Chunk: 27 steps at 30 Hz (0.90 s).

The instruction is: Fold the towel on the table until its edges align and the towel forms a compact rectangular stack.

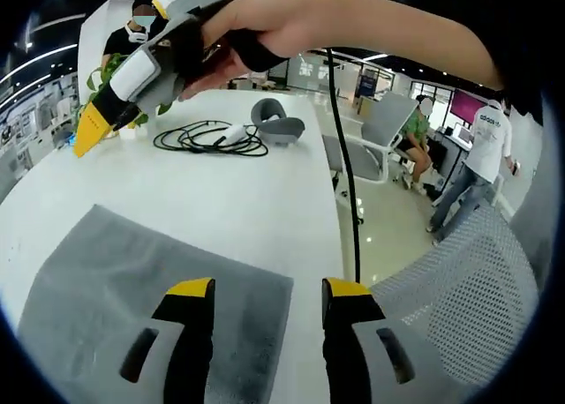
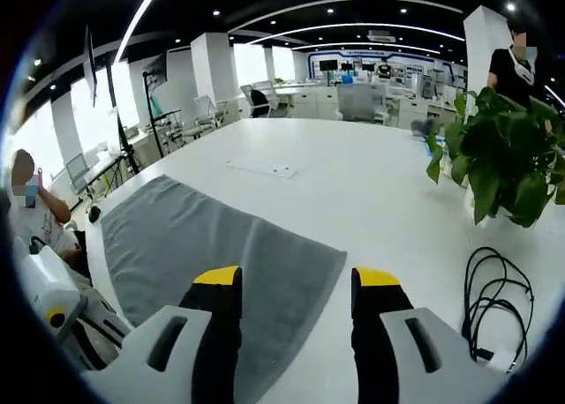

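A grey towel (image 1: 124,298) lies spread flat on the white table (image 1: 221,192). In the left gripper view its near corner sits just under my left gripper (image 1: 267,289), which is open with nothing between its yellow-tipped jaws. A hand holds my right gripper (image 1: 132,78) above the table's far left, its yellow tip pointing down-left. In the right gripper view the towel (image 2: 203,236) stretches away to the left, and my right gripper (image 2: 297,280) hovers open over the towel's near edge. The left gripper's white body (image 2: 53,311) shows at the lower left.
A coiled black cable (image 1: 212,139) and a grey headset-like object (image 1: 278,122) lie at the table's far side. A potted plant (image 2: 503,157) stands by that cable (image 2: 494,289). A mesh chair (image 1: 468,307) sits off the table's edge. A thin white plate (image 2: 265,168) lies mid-table.
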### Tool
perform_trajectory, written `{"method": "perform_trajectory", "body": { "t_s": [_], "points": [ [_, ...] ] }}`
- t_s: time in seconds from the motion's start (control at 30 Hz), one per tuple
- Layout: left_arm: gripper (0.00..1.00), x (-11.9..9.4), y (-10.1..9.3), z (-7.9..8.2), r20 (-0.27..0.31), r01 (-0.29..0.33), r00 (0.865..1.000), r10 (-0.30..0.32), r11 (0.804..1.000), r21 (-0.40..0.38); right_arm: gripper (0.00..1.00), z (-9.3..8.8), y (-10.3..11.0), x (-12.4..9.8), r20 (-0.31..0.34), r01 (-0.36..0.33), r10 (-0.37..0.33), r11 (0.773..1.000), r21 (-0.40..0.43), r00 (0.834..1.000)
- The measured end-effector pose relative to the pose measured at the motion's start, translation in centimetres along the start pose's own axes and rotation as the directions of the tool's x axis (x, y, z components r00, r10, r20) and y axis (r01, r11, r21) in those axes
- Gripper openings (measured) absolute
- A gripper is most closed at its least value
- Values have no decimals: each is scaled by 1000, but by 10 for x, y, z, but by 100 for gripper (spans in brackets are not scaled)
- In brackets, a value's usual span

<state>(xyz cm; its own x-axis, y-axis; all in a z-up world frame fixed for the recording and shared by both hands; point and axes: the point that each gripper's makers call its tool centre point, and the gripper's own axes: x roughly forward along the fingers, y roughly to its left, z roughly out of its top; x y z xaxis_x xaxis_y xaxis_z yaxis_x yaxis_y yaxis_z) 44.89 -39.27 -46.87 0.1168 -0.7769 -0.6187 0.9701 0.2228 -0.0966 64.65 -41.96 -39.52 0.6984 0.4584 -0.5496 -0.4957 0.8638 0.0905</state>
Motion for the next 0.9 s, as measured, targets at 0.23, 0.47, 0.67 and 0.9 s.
{"method": "perform_trajectory", "body": {
  "t_s": [0.23,0.47,0.67,0.9],
  "points": [
    [49,14,-4,-4,-7,16,1000,-16,1000,-16,47,-5,-1,19,-20,-12,12,1000,1,1000],
    [47,22,-5,-8,-13,18,1000,-18,999,-35,45,-7,-7,37,-31,-15,15,1000,7,999],
    [45,24,-4,-9,-19,1,1000,-1,1000,-31,44,-10,-8,53,-43,-23,24,1000,12,999],
    [43,28,-11,-16,-42,0,999,3,996,88,43,-11,-3,72,-58,-50,51,999,8,997]
  ]
}}
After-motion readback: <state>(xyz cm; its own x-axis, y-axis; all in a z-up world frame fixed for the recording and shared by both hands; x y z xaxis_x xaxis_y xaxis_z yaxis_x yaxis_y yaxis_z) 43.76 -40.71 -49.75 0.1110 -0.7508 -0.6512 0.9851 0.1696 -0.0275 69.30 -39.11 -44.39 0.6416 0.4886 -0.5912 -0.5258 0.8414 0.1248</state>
